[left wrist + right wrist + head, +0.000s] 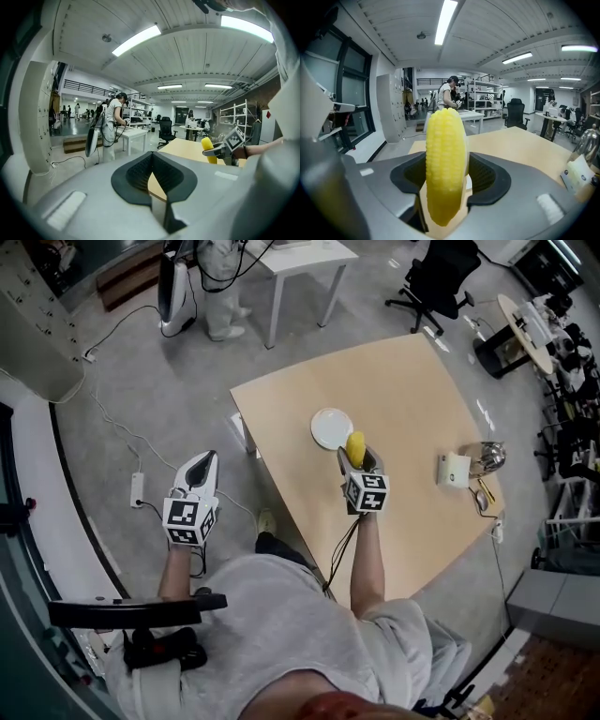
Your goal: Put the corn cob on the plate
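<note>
A yellow corn cob (355, 448) stands upright between the jaws of my right gripper (359, 463), which is shut on it, over the wooden table (412, 390). In the right gripper view the corn cob (445, 164) fills the gap of the right gripper (449, 177). The white plate (331, 427) lies on the table just beyond and left of the cob, with nothing on it. My left gripper (198, 476) is held off the table's left side, over the floor, shut with nothing in it. The left gripper view shows the left gripper (152, 158) and, far right, the corn cob (206, 149).
A white box (454, 470) and a shiny metal pot (488, 457) sit near the table's right edge. A person (221, 287) stands at a small white table (305, 261) beyond. An office chair (434, 282) and floor cables (138, 489) surround the table.
</note>
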A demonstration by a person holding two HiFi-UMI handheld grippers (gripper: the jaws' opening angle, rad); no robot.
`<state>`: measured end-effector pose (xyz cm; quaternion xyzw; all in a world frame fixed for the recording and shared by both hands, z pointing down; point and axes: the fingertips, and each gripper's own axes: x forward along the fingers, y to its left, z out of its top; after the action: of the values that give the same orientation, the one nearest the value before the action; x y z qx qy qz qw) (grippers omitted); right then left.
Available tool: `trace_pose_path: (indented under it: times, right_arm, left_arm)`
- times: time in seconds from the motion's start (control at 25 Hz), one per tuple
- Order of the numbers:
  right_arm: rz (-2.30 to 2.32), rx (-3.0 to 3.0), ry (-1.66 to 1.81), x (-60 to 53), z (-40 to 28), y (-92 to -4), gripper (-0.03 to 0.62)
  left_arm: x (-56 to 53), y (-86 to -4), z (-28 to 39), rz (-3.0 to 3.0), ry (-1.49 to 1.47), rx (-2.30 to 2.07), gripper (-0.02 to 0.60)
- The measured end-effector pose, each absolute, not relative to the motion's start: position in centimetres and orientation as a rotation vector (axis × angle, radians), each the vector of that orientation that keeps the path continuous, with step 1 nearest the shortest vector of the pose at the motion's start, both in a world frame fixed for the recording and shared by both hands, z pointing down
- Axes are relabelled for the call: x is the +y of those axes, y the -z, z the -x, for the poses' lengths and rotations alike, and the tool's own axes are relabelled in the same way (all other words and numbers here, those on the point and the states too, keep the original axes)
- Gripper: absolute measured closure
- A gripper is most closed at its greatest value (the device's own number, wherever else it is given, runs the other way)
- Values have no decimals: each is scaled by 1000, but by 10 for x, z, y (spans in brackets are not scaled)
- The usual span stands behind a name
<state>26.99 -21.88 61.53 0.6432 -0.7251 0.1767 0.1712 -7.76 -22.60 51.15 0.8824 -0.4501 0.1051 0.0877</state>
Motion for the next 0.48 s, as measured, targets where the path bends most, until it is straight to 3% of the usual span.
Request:
trace_pose_path:
  times: [0.48]
  right_arm:
    - [-1670,-2000,-605,-292,-276,-672,339]
  left_arm:
    - [-250,-511,78,-2584,-353,-1414,563]
